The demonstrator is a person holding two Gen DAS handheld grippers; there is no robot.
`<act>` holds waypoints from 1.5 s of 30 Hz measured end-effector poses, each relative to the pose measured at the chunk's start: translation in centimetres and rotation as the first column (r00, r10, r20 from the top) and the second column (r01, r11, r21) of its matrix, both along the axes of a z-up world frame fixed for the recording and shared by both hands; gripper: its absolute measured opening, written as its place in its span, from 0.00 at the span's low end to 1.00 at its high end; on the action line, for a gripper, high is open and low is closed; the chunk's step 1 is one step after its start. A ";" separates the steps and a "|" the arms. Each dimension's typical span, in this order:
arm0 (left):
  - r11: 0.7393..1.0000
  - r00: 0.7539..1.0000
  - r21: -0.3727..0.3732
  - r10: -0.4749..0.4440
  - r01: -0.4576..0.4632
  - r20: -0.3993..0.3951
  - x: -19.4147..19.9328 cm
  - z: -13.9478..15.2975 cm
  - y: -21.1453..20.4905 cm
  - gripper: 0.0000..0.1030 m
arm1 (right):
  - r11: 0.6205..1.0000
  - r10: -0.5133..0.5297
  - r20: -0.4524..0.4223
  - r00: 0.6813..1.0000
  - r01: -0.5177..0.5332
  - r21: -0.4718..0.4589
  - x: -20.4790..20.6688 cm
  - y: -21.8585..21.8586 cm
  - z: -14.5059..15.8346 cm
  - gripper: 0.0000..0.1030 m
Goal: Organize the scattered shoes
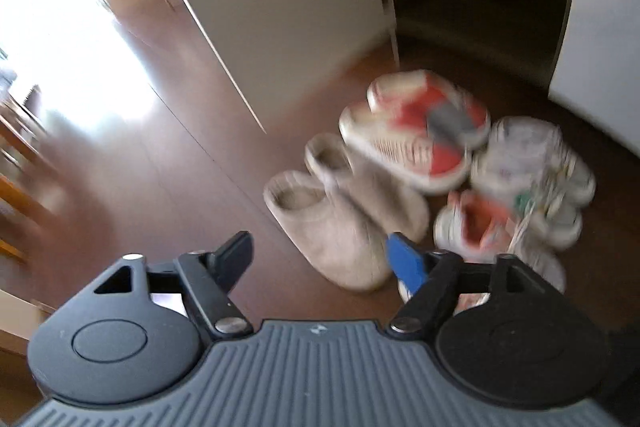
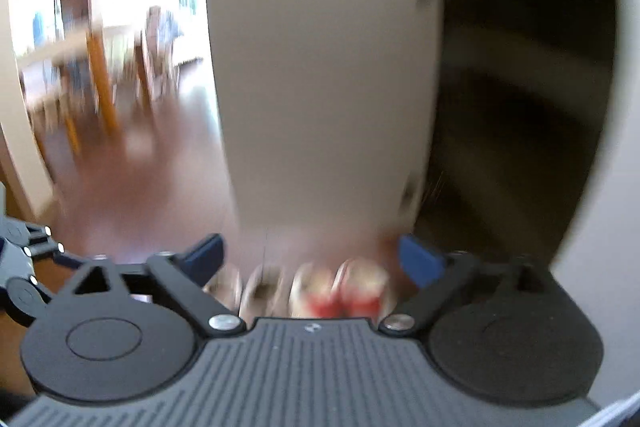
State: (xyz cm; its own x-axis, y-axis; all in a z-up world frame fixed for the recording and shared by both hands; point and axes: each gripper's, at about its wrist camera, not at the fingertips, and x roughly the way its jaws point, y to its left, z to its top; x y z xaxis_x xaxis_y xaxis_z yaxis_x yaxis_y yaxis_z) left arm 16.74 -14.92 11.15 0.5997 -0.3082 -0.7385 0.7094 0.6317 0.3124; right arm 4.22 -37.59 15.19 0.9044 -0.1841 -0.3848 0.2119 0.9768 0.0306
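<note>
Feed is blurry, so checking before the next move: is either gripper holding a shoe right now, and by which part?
Nothing is held. The left gripper and right gripper both stand wide open and empty, above the shoes on the floor.

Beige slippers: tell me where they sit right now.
In the left wrist view the beige slippers lie side by side on the wood floor, right of centre, just left of the red-and-white sandals and near the white door.
</note>
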 end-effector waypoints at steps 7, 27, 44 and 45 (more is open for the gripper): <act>0.969 0.983 -0.222 0.136 -0.107 0.122 -10.4 8.3 0.0 0.99 | 0.998 -0.044 0.145 0.989 0.051 -0.047 -13.4 2.3 6.9 0.99; 0.884 0.880 -0.146 0.399 -0.443 -0.259 -22.9 -6.4 -0.5 0.99 | 0.957 -0.135 -0.300 0.945 0.202 0.208 -19.9 3.5 -10.9 0.99; 0.905 0.893 -0.134 0.360 -0.405 -0.269 -27.9 -8.1 0.0 0.99 | 0.959 -0.194 -0.351 0.916 0.252 0.127 -22.2 5.8 -10.2 0.99; 0.905 0.894 -0.137 0.357 -0.403 -0.270 -27.9 -8.2 0.0 0.99 | 0.959 -0.199 -0.355 0.914 0.257 0.124 -22.2 5.8 -10.3 0.99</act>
